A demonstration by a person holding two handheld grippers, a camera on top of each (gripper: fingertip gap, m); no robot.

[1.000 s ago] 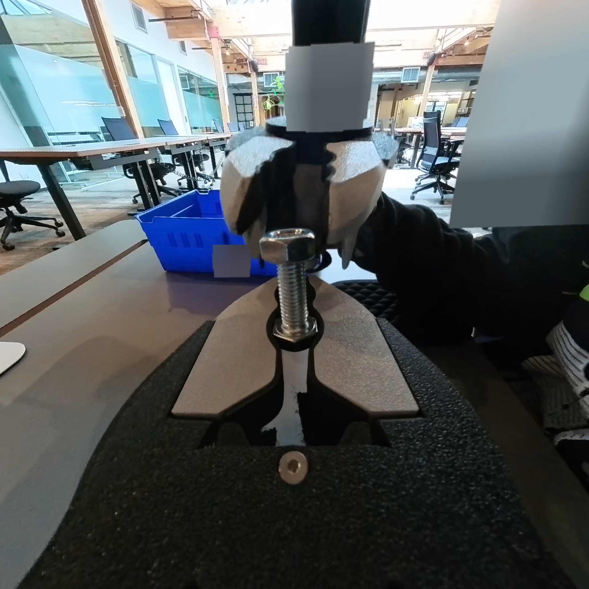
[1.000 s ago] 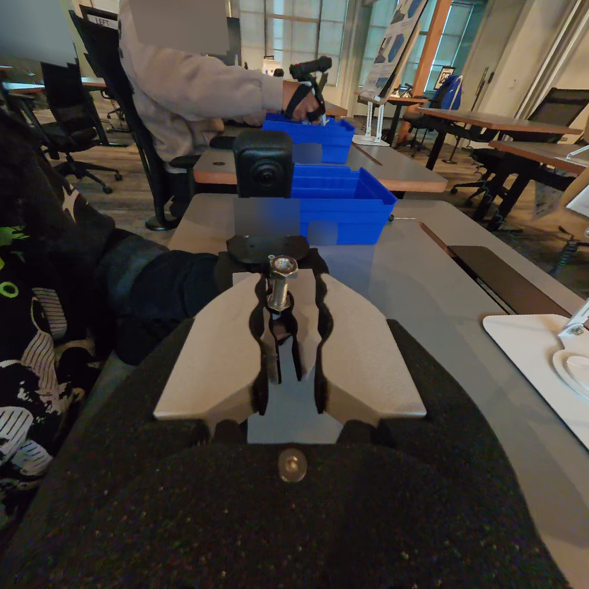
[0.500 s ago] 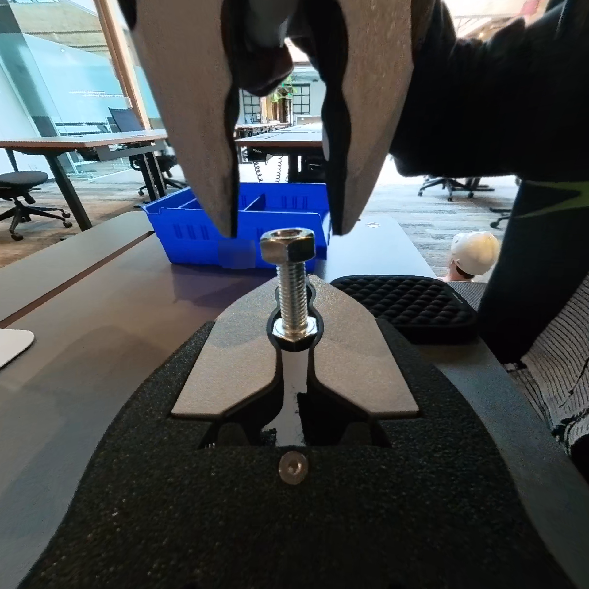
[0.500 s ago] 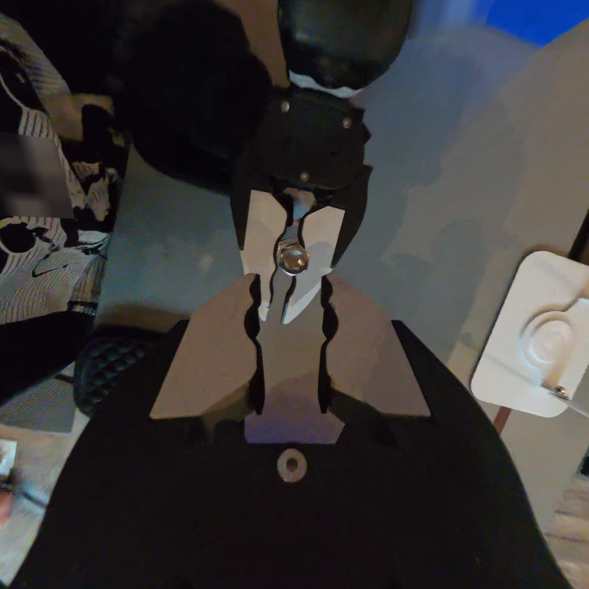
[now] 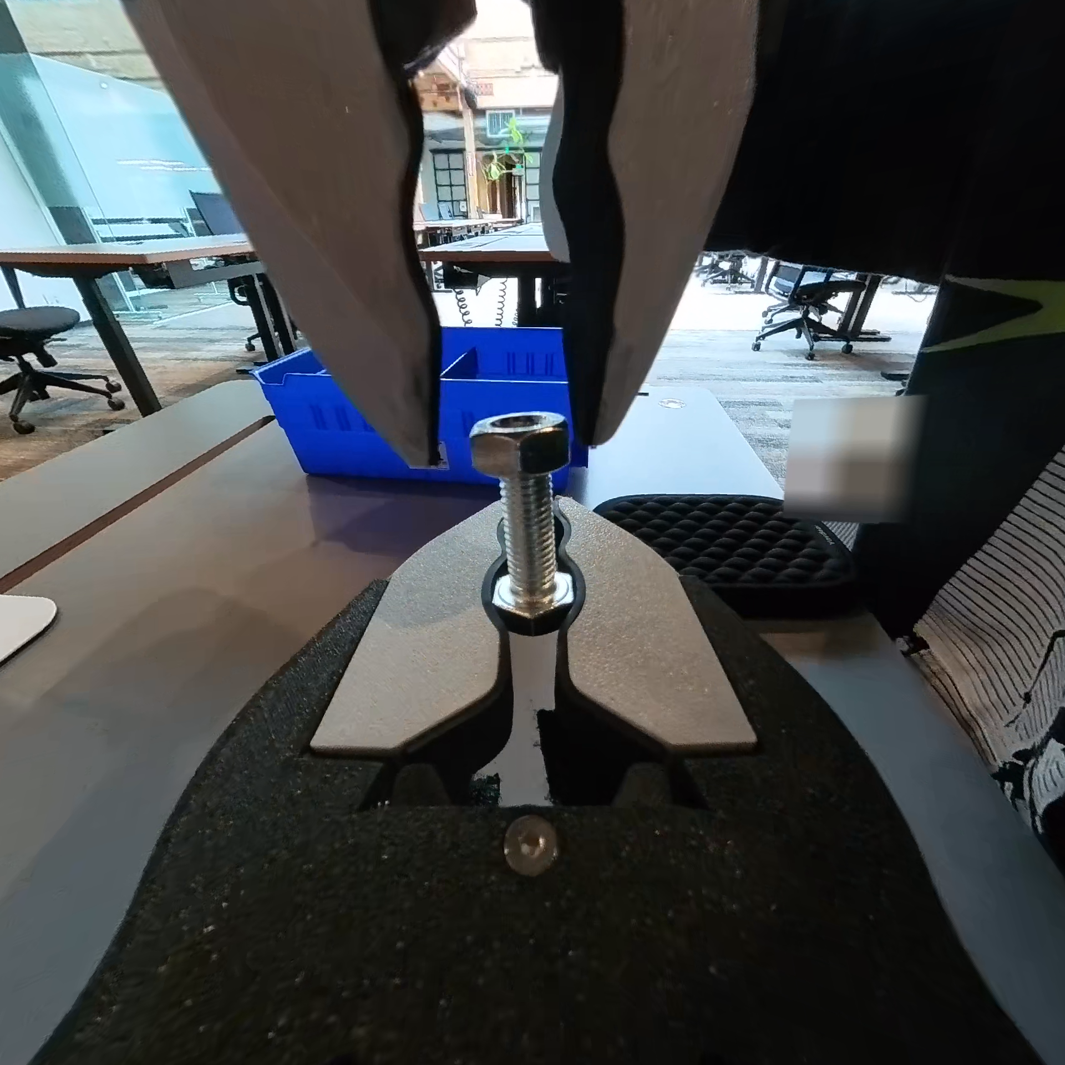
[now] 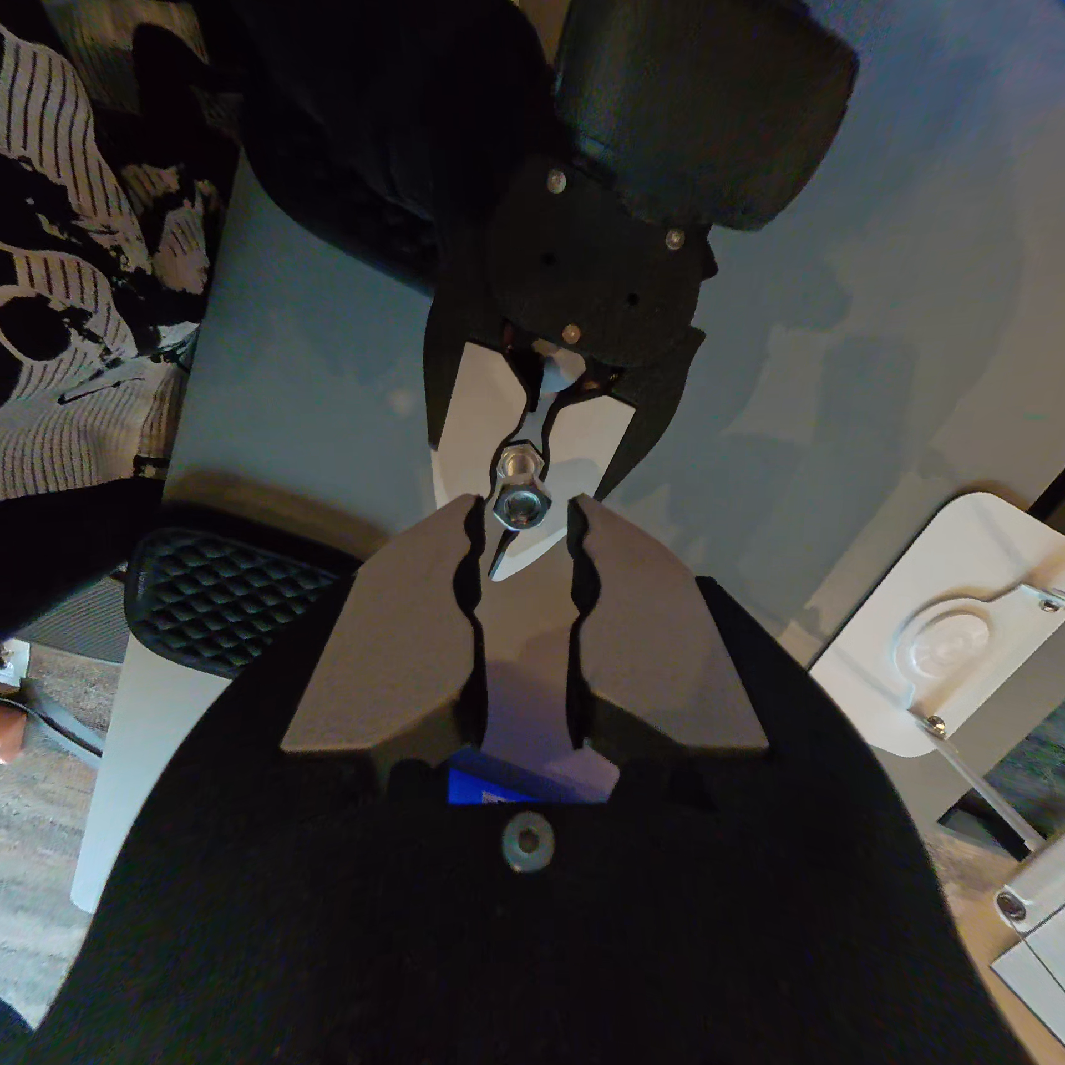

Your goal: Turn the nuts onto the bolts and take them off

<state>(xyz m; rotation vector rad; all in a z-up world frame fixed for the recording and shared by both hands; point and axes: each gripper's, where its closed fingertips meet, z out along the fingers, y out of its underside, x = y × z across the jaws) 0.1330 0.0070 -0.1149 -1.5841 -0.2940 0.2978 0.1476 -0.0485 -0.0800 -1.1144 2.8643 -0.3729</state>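
Observation:
My left gripper (image 5: 533,553) is shut on the hex head of a silver bolt (image 5: 527,536) and holds it upright above the grey table (image 5: 173,576). A silver nut (image 5: 518,446) sits at the top of the thread. My right gripper (image 5: 510,444) hangs point-down over it, open, with one fingertip on each side of the nut and a gap to both. In the right wrist view I look straight down: the nut (image 6: 521,507) lies between my open right gripper's (image 6: 523,504) fingertips, with the left gripper (image 6: 498,567) below holding the bolt.
A blue bin (image 5: 346,426) stands behind the bolt on the table. A black quilted pad (image 5: 726,542) lies to the right, also in the right wrist view (image 6: 219,605). A white plate-like base (image 6: 951,634) lies at the table's other side. A person's dark sleeve is close by. There is about 6 cm between the tips of the two grippers.
My right gripper has swung from level to pointing straight down, then come lower until its open fingertips flank the nut. The left gripper and bolt have stayed still.

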